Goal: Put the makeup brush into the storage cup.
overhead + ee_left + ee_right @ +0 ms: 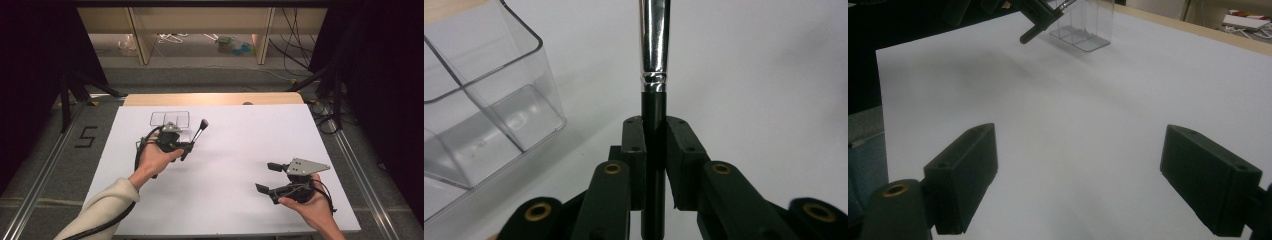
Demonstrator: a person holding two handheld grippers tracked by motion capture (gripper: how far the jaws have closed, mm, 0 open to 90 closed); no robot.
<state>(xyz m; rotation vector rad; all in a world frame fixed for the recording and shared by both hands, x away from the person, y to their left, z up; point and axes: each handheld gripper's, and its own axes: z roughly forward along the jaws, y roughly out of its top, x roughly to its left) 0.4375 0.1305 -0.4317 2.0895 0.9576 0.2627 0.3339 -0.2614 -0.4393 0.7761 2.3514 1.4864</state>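
A makeup brush (198, 134) with a black handle, silver ferrule and pale bristle tip is clamped in my left gripper (186, 148), left of the table's middle, its bristles tilted up and away. In the left gripper view the pads (681, 150) press on the brush handle (654, 125) from both sides. A clear plastic organiser (170, 119) with compartments stands just behind, also seen as the organiser (484, 110) to the left of the brush. My right gripper (267, 176) rests at the near right, jaws wide apart with bare table between the pads (968, 170).
The white table sheet (235, 145) covers most of a wooden tabletop. The clear organiser (1080, 30) and the brush handle end (1029, 36) lie far across in the right gripper view. Black curtains, shelving and cables stand beyond the table.
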